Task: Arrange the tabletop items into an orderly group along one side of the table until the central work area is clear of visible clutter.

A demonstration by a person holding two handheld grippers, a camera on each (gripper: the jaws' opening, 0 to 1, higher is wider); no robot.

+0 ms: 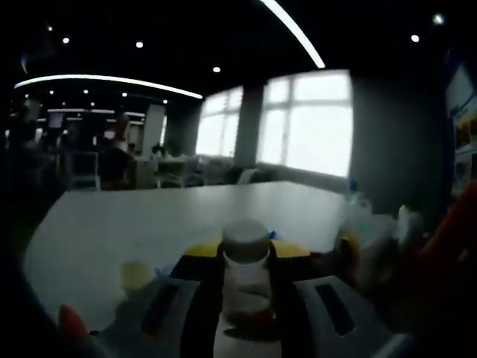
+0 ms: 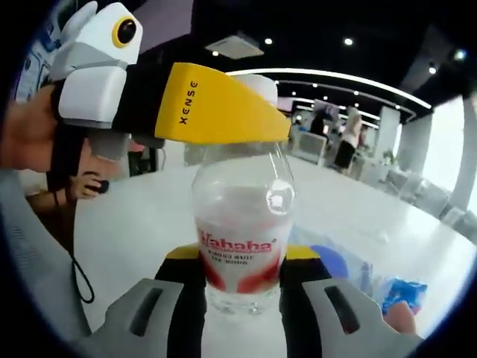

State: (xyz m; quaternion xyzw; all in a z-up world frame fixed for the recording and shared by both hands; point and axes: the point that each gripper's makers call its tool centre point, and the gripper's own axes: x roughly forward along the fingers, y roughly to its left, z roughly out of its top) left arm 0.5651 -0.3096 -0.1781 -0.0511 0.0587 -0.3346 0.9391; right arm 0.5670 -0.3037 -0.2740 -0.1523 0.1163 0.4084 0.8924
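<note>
Clear plastic water bottle with red label (image 2: 242,246) pinched low by right claw (image 2: 242,287), neck gripped by left claw (image 1: 246,298) above white counter (image 2: 141,216). Best kept upright, carried steadily to blurred items (image 1: 365,239) at counter's side

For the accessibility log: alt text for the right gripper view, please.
A clear water bottle with a red-and-white label stands upright on the white table, clamped low between the right tongs. The yellow left tongs reach in from the upper left at its cap. Blue wrappers lie to the right.
</note>
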